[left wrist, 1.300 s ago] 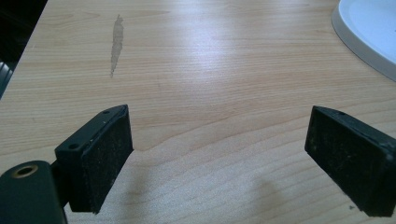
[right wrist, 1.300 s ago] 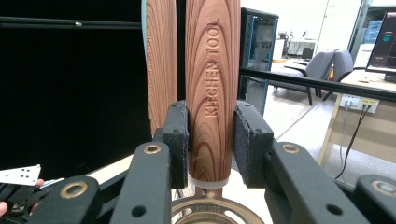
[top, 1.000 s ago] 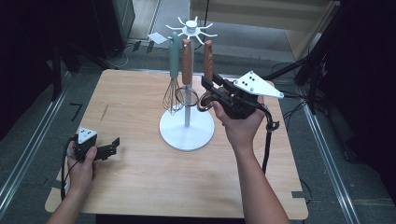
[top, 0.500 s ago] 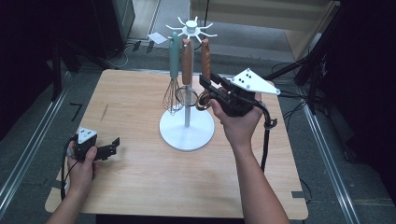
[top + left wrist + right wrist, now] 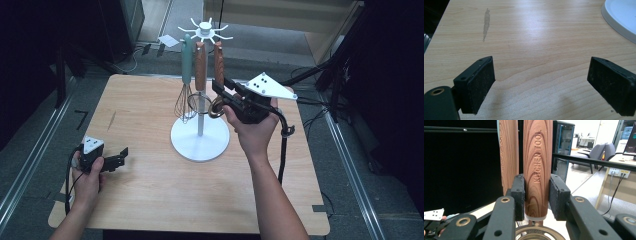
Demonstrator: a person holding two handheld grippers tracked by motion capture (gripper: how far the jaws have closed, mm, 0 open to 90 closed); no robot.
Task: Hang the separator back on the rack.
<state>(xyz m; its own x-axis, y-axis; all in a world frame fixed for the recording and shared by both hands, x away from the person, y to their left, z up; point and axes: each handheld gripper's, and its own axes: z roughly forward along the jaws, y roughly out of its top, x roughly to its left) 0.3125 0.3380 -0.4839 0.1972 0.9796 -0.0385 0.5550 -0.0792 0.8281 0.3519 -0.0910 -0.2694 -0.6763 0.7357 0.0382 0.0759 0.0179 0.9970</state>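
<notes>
Clamping a hanging wooden handle point(image 5: 536, 170) on the rack point(image 5: 200, 142), the right hand-held gripper point(image 5: 537, 195) grips; the left hand-held gripper point(image 5: 540, 85) hovers wide open over the worktop point(image 5: 529, 32).

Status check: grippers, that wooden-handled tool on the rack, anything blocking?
Right gripper shut on wooden-handled tool, hanging on rack. Left gripper open over table. Second wooden handle close beside.

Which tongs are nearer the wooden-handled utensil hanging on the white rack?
Right. The right tongs clamp its wooden handle; the left tongs rest on the table, well apart.
</notes>
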